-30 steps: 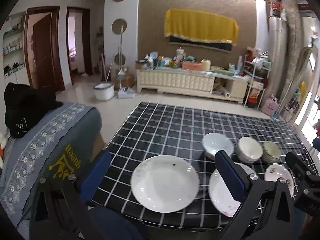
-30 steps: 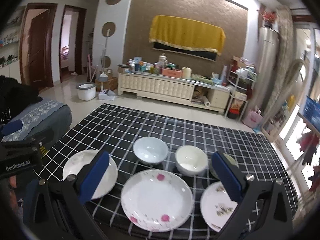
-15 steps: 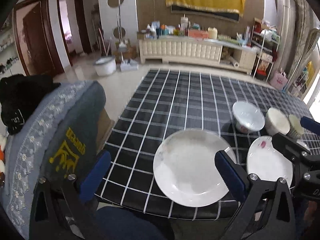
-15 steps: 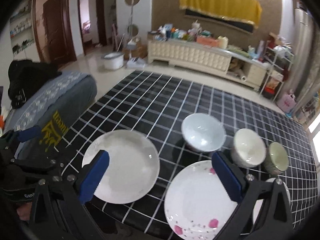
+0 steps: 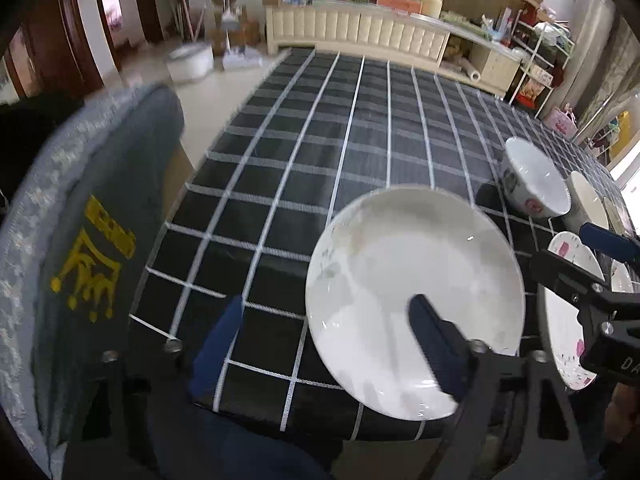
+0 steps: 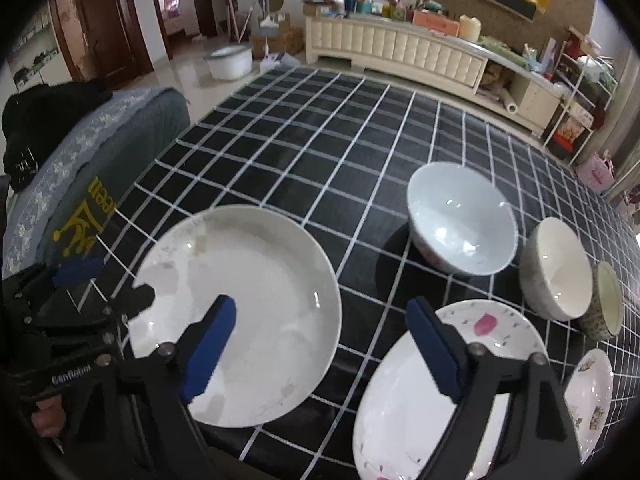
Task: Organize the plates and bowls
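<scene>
Both tools are spread wide, gripping nothing. The left tool [image 5: 326,344] hovers with the plain white round ceramic plate [image 5: 416,280] under its right finger. The right tool [image 6: 320,344] hangs between that plate and the pink-flowered white plate [image 6: 404,408], on the black checked desk [image 6: 320,152].

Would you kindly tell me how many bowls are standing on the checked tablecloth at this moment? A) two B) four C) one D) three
D: the right wrist view shows three bowls in a row along the right side of the checked tablecloth: a large pale blue bowl, a white bowl and a small greenish bowl; the other dishes are plates.
</scene>
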